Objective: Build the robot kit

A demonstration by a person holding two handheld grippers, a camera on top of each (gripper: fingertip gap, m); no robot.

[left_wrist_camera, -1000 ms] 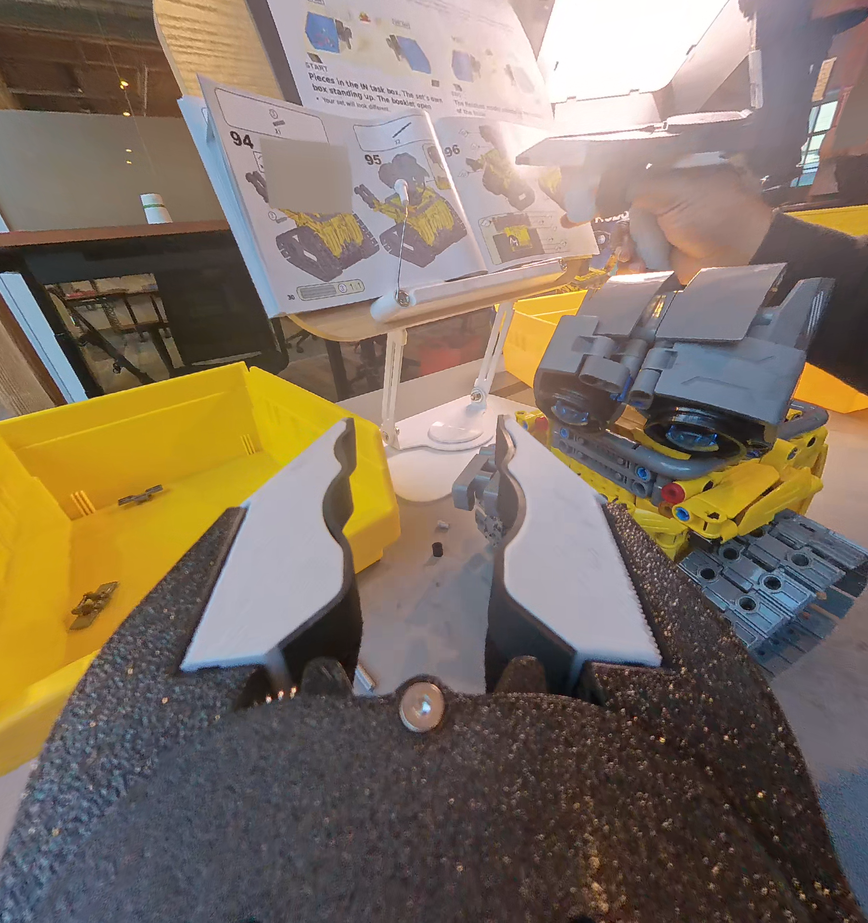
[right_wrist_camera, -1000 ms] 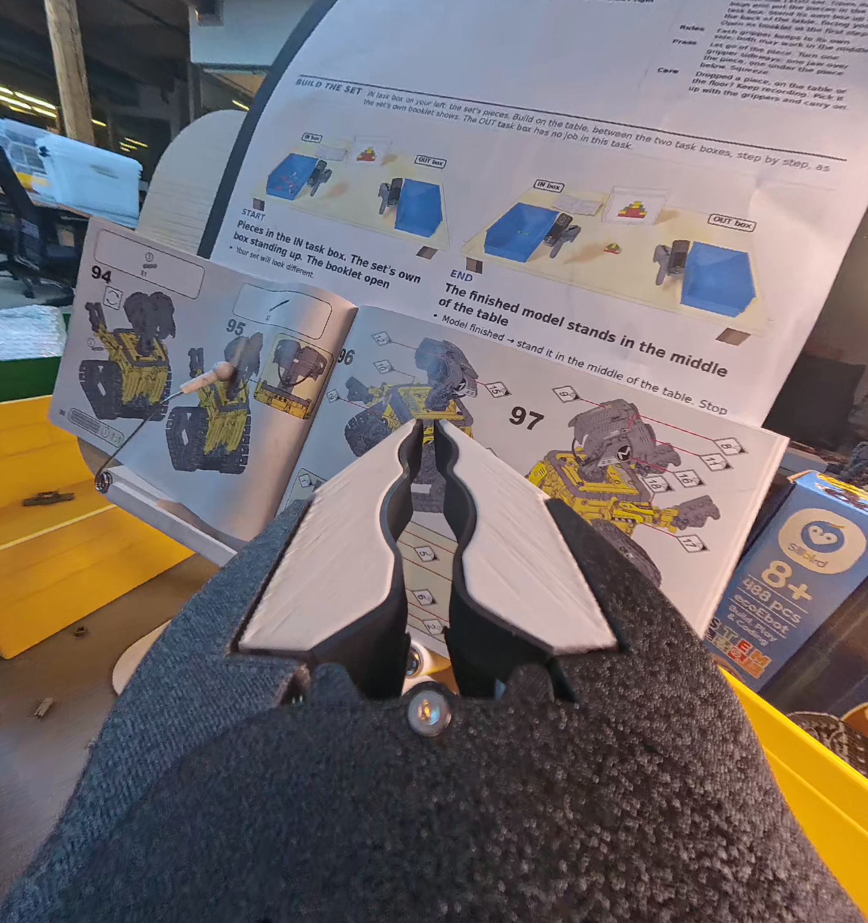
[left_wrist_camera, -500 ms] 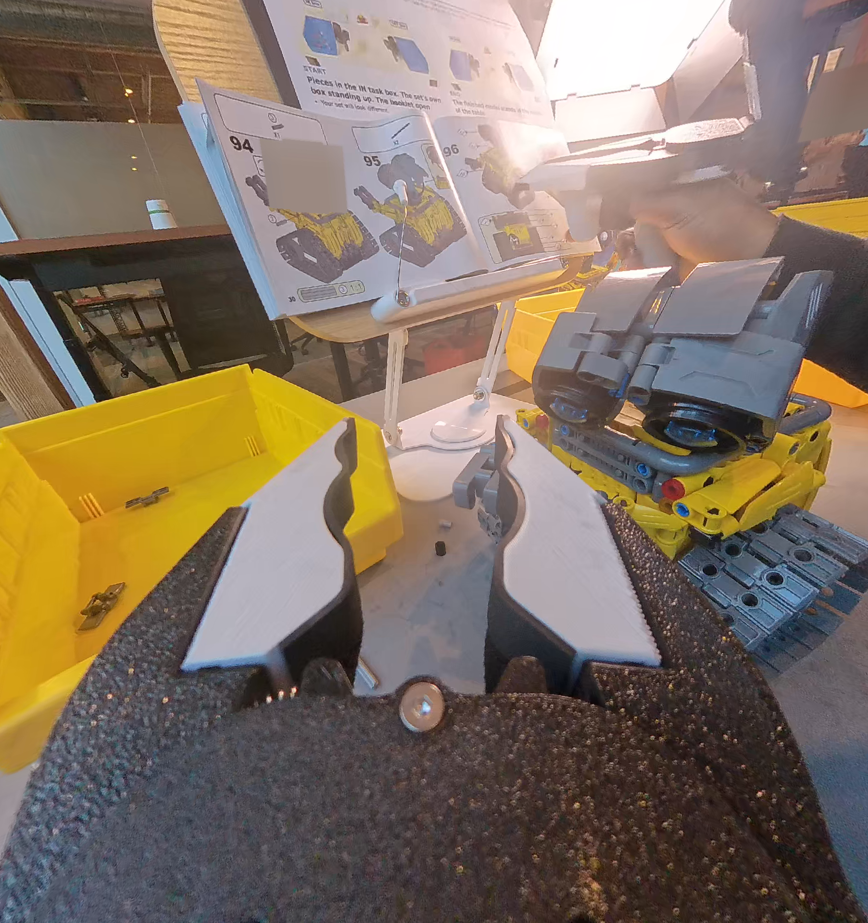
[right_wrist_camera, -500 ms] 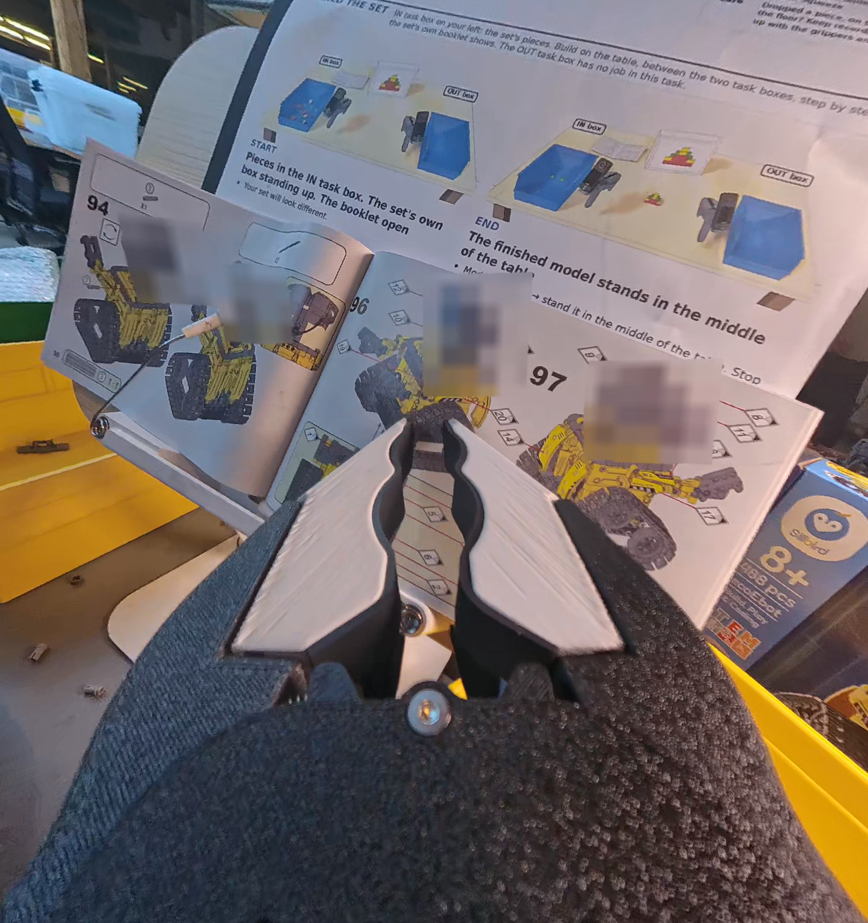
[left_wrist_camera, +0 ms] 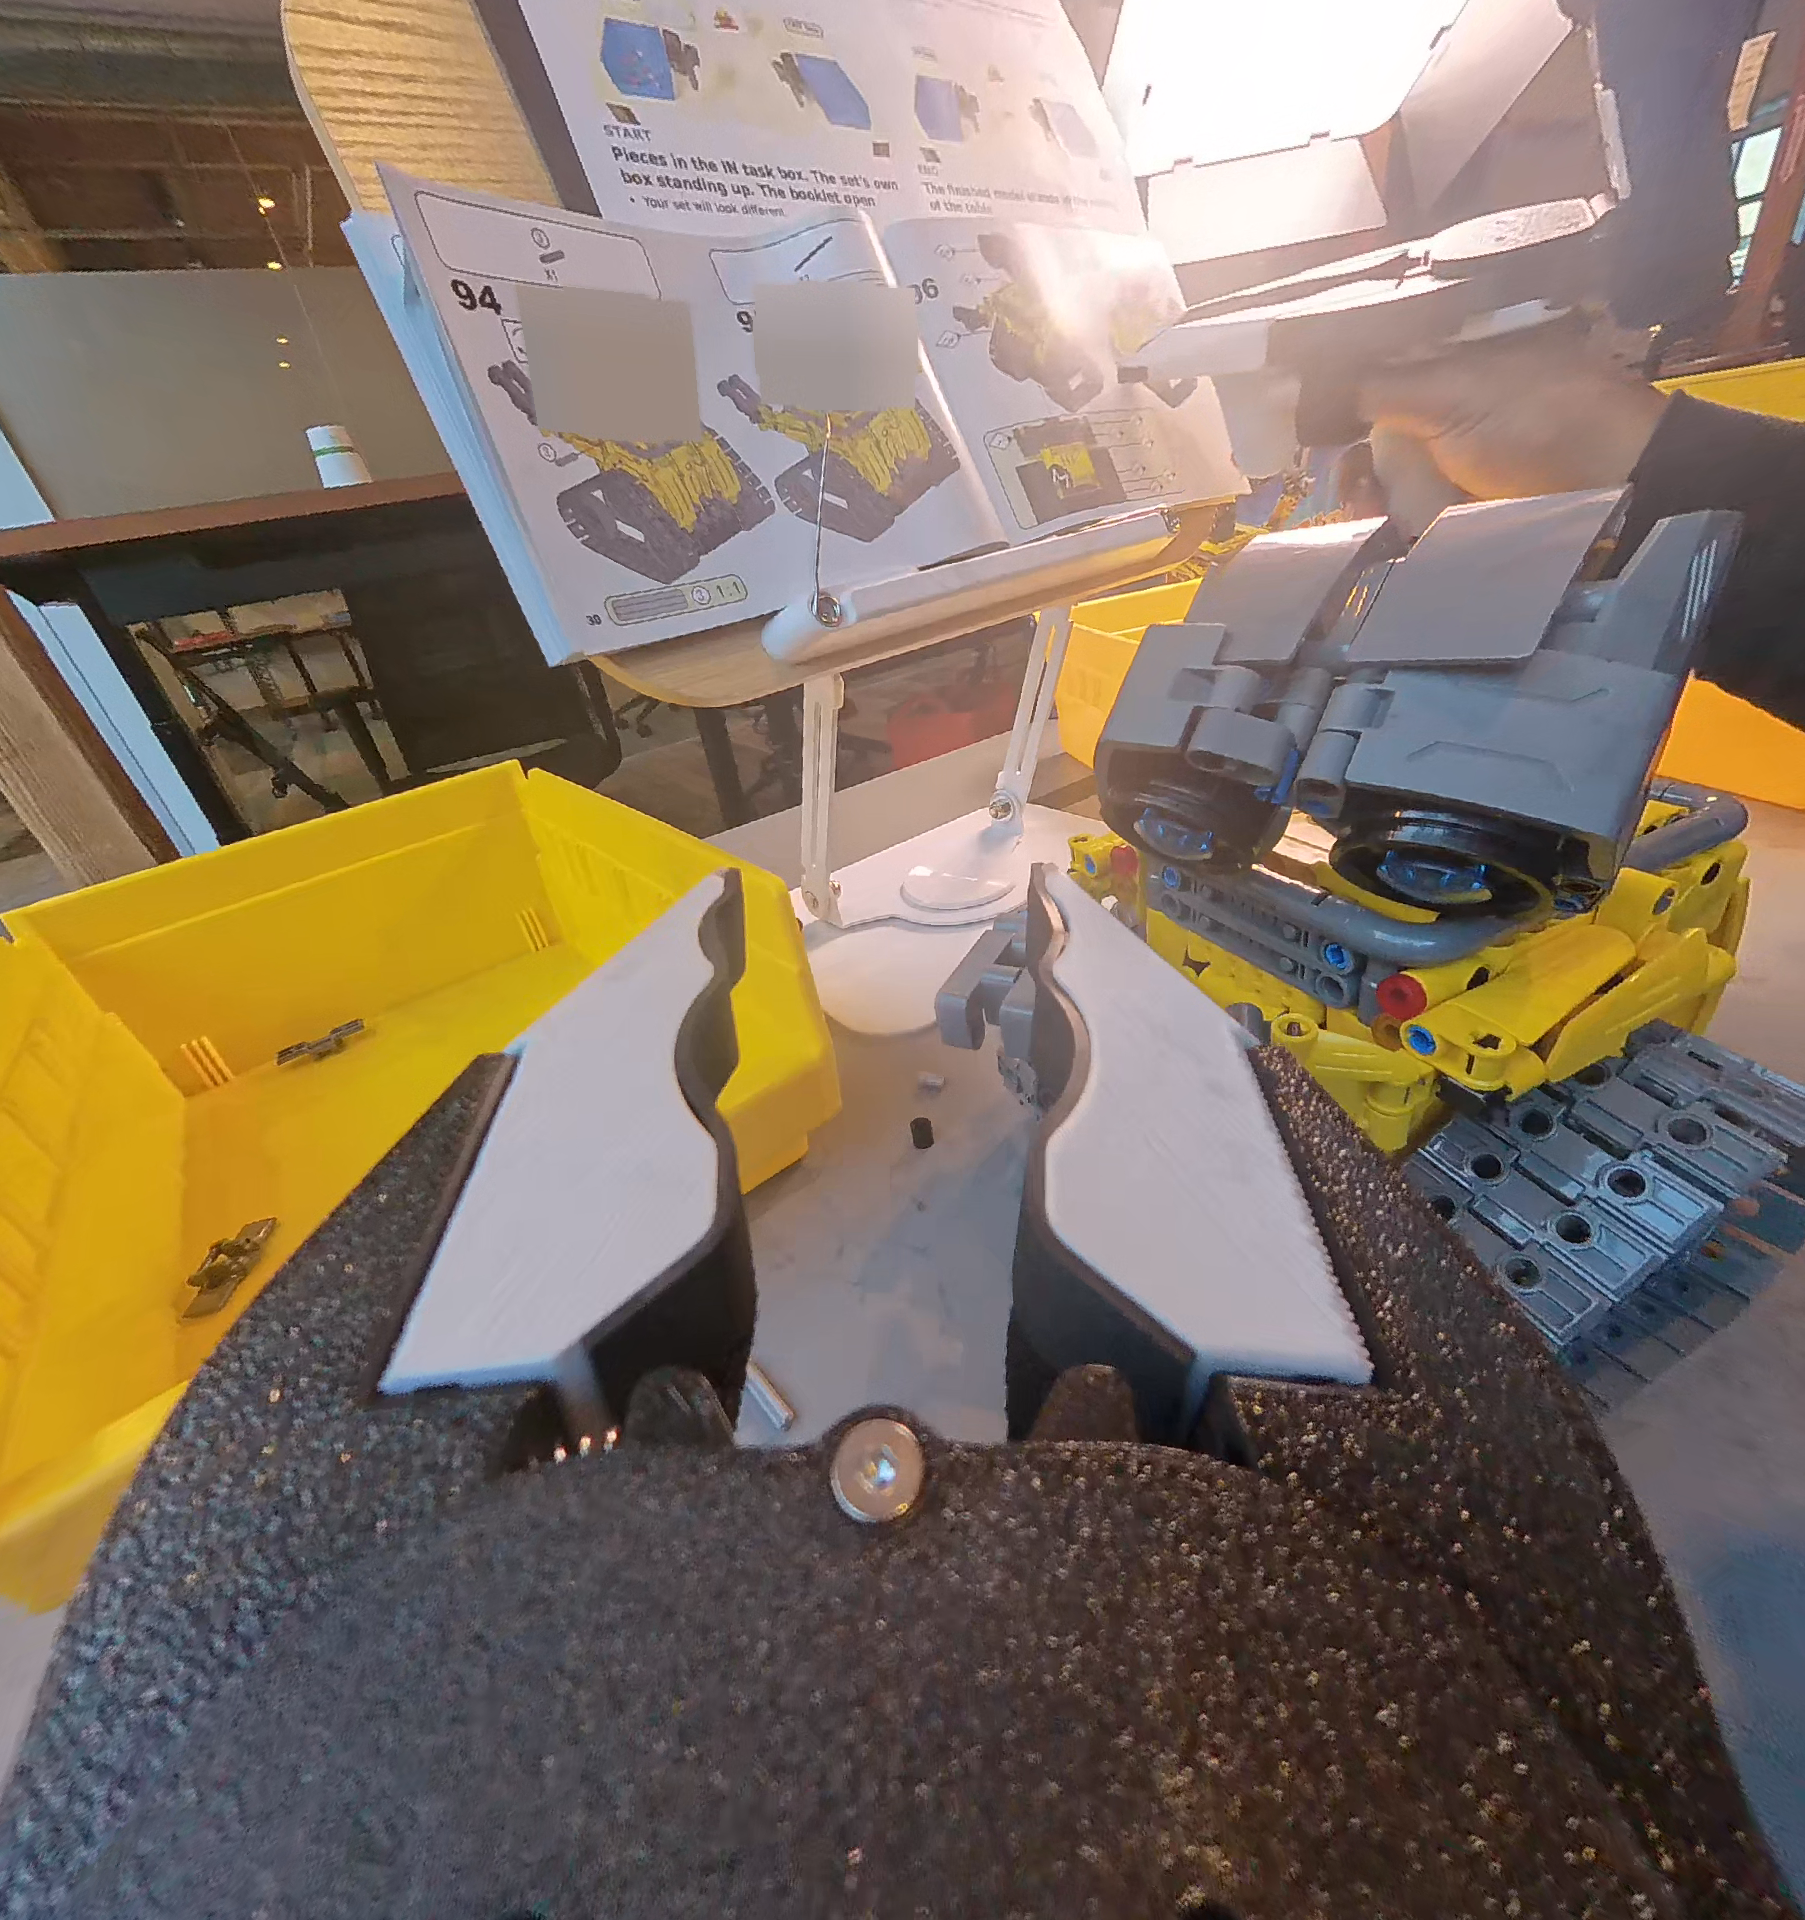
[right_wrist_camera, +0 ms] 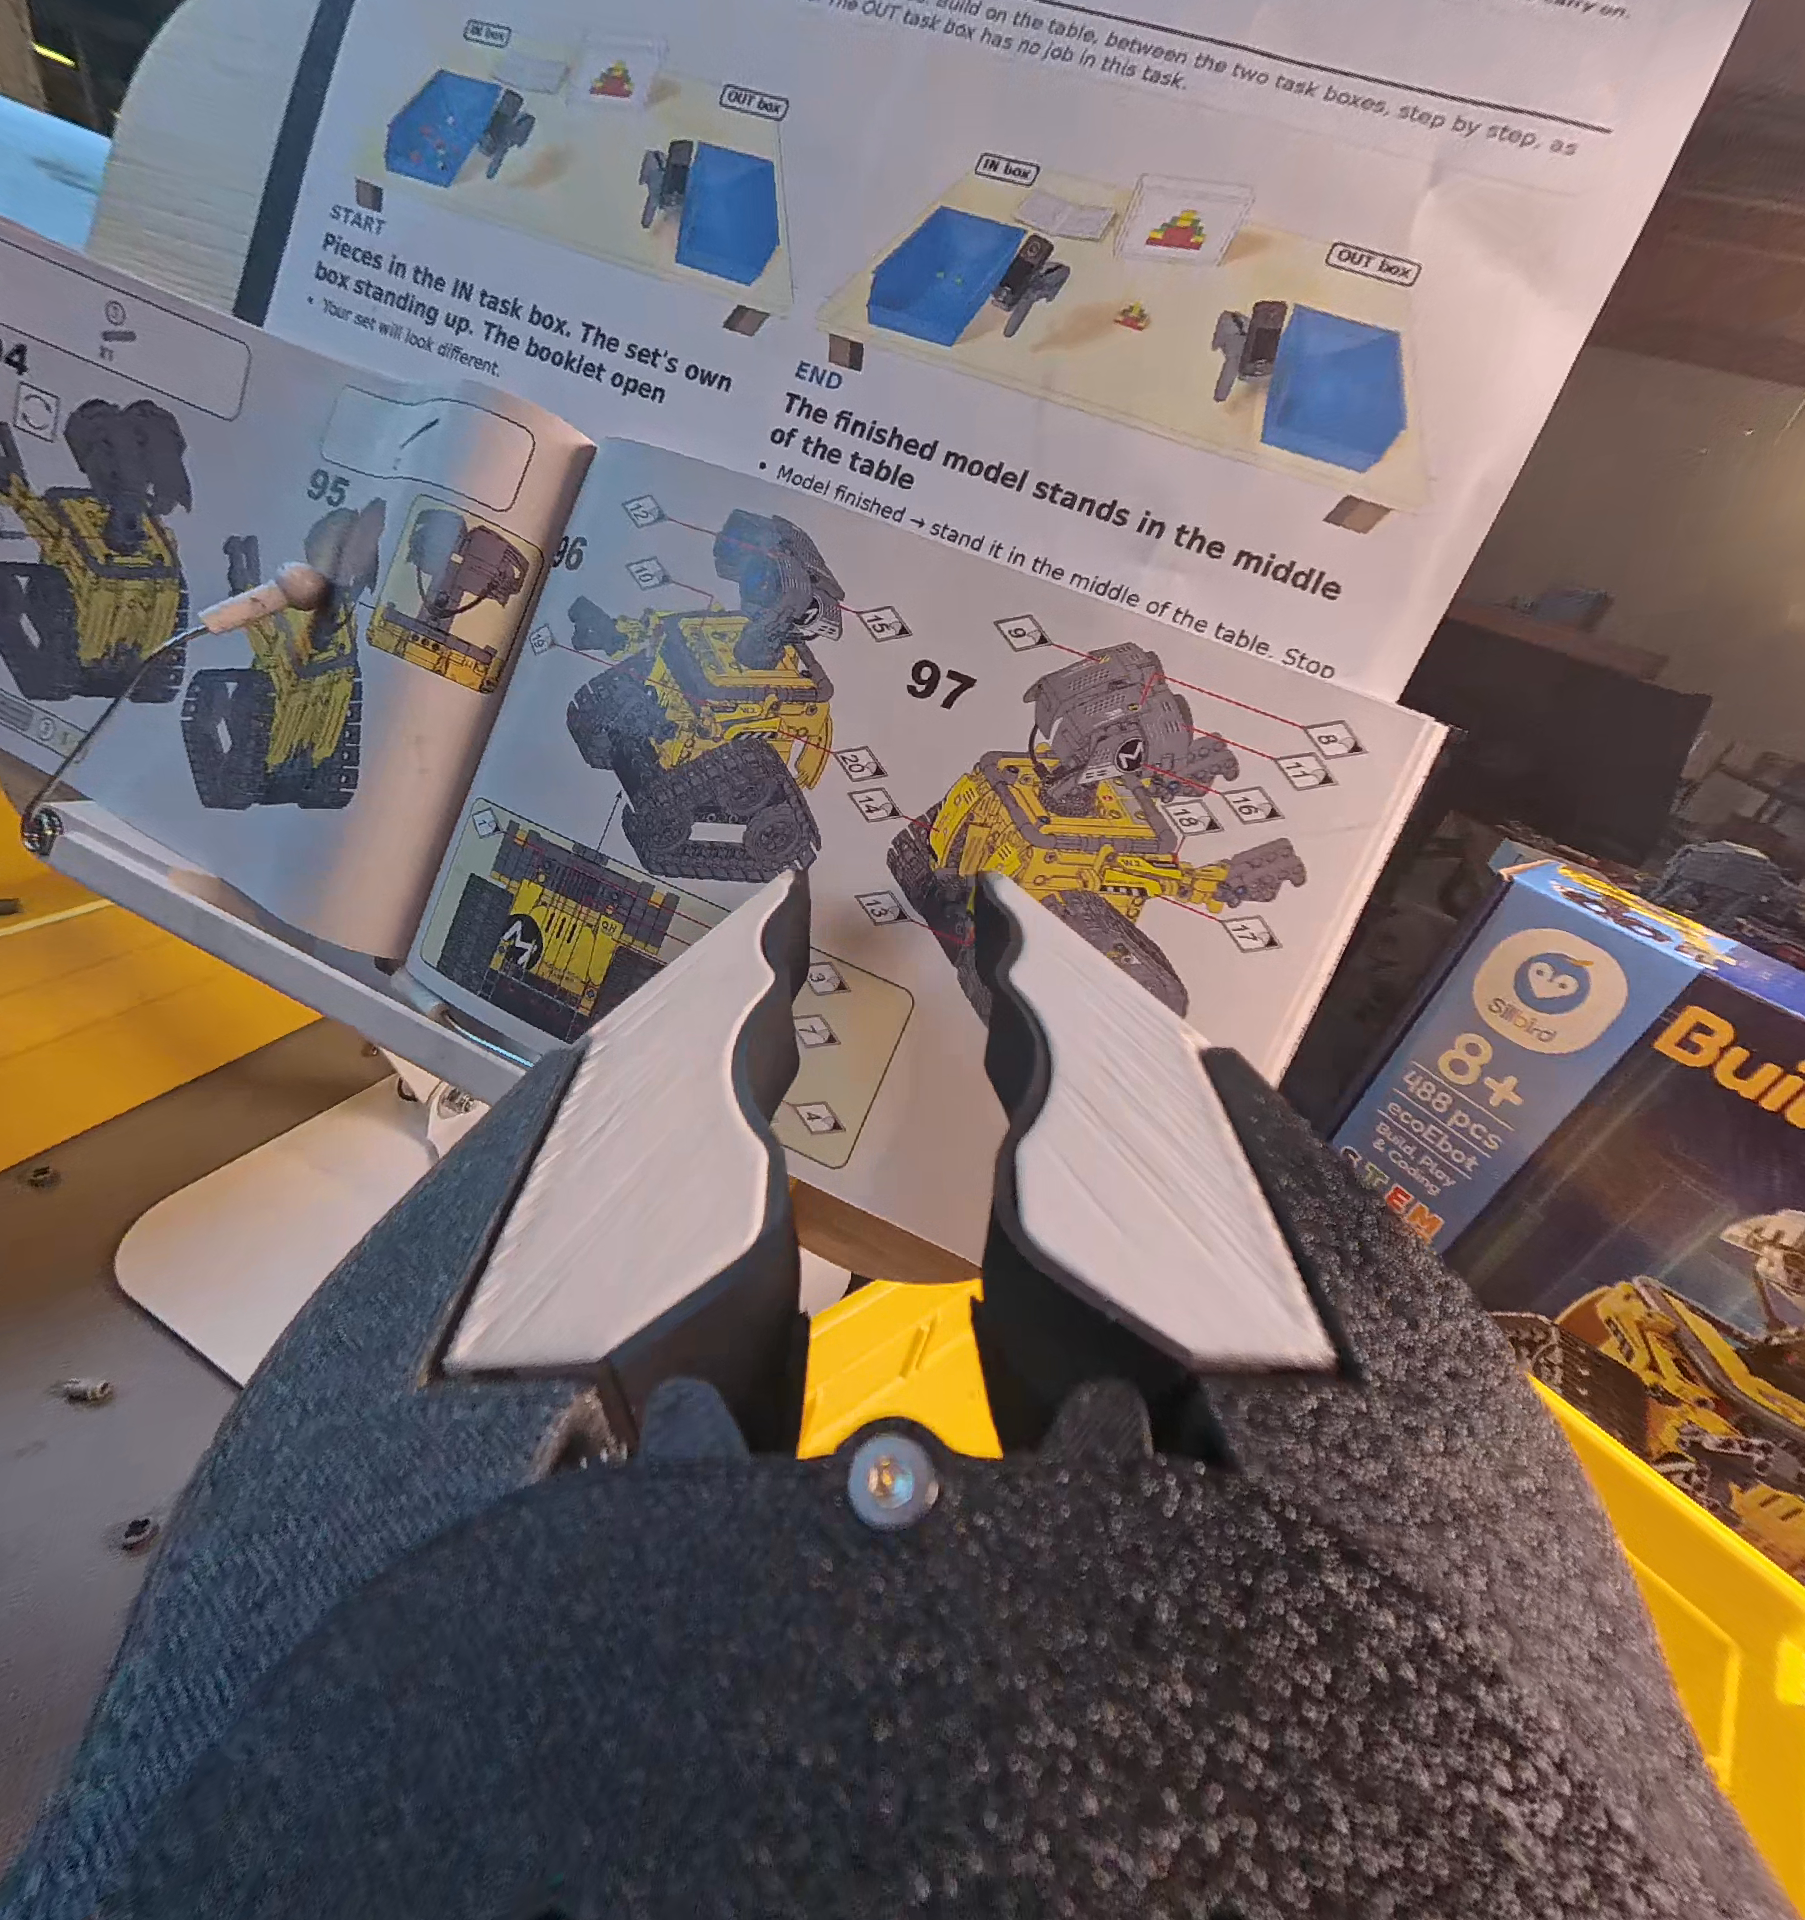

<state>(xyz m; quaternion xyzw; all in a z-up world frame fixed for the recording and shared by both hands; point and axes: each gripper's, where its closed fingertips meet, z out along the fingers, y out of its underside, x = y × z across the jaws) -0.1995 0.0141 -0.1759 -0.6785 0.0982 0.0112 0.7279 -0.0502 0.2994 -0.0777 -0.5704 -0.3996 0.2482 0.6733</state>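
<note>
the open booklet [right_wrist_camera: 669, 748] leans on a white stand, just ahead of the right gripper [right_wrist_camera: 887, 904]; jaws partly open, holding nothing. left gripper [left_wrist_camera: 882, 925] wide open, empty, above table, w/ small grey piece [left_wrist_camera: 981, 987] beside its right finger, yellow robot model [left_wrist_camera: 1397, 914] near. i think keep tips off the paper.

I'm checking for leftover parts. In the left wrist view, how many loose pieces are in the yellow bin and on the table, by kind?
Dark flat pieces in the yellow bin: 2
Small bits on the table: 2
Grey jointed piece by the left gripper jaws: 1
Total: 5 (pale rod low between the jaws uncounted: unclear)
</note>
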